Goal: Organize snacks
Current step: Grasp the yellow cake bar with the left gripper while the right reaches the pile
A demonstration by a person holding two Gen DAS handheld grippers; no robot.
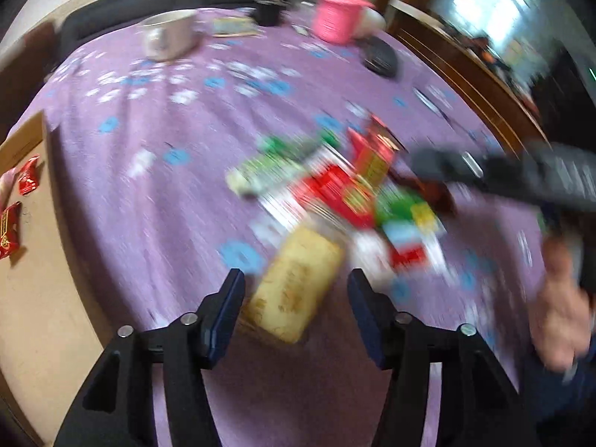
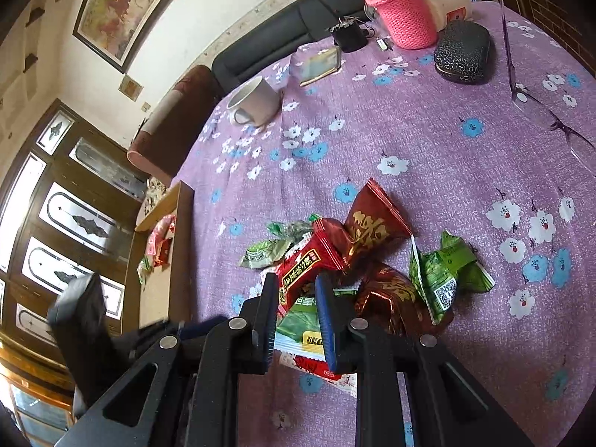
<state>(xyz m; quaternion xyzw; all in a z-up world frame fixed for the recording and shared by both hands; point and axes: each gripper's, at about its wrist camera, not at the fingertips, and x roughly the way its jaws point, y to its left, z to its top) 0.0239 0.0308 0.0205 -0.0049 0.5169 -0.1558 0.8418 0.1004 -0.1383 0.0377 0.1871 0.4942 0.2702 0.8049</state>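
Left hand-held gripper [image 1: 296,290] hangs open over a yellow packet [image 1: 294,290] beside the snack pile [image 2: 357,268] on the surface [image 2: 428,119]; right hand-held gripper [image 2: 296,309] sits closed, apparently pinching a red packet [image 2: 301,266]. Crowded wrappers could make me drag 2 at once.

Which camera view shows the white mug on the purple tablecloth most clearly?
The right wrist view shows the white mug best: it is sharp there, with its rim and handle visible, standing upright on the purple tablecloth. In the left wrist view the mug is also visible near the far edge, but motion blur smears its outline.
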